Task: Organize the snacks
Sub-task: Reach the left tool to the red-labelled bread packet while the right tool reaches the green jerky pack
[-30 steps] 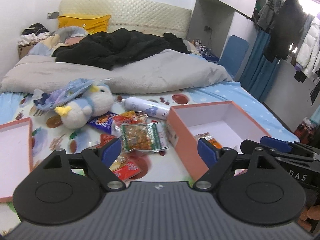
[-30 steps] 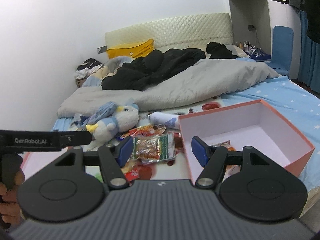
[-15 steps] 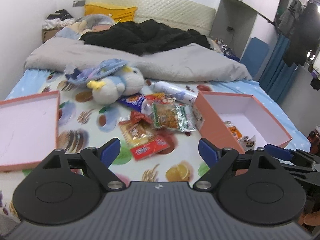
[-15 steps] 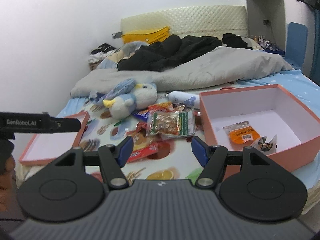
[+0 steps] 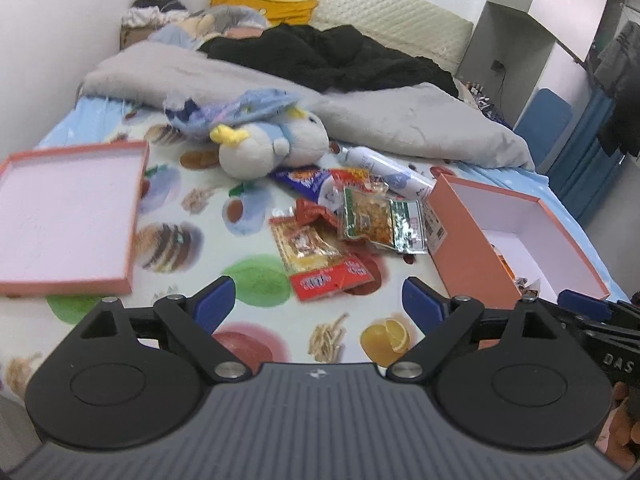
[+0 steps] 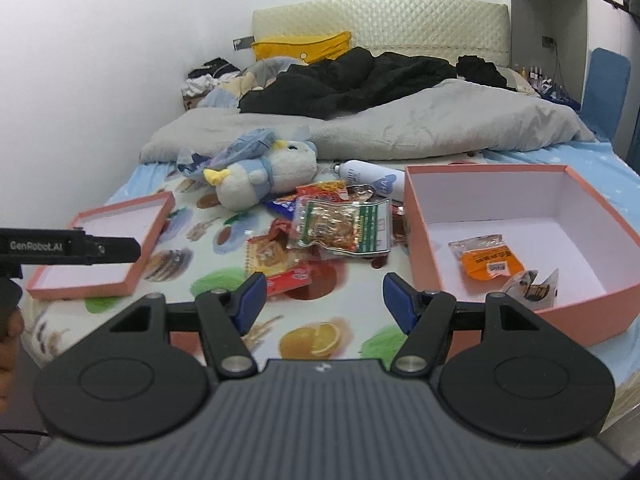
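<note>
The pink box (image 6: pixel 416 236) is sitting open on the right of the bed sheet (image 5: pixel 260 332), already holding an orange packet (image 6: pixel 486 262) and a small folded wrapper (image 6: pixel 534 286), while its lid (image 5: pixel 132 240) is lying upturned well apart on the left. Between them the loose snacks are overlapping in a heap, so a grab at one is likely dragging or lifting a neighbour with it, and the slick wrappers could be slipping out of a shallow pinch.

The big green-and-gold packet (image 5: pixel 380 220) is lying flat on top of the heap, just beside the box wall, its long axis running across toward the box. The smaller red packet (image 5: pixel 332 278) is lying nearest, its long side slanting up toward the right.

The left gripper (image 5: pixel 316 304) is hanging empty over the sheet just short of the red packet, its jaws having just been widening with nothing between them. The right gripper (image 6: pixel 324 300) is standing partly open, gripping nothing.
</note>
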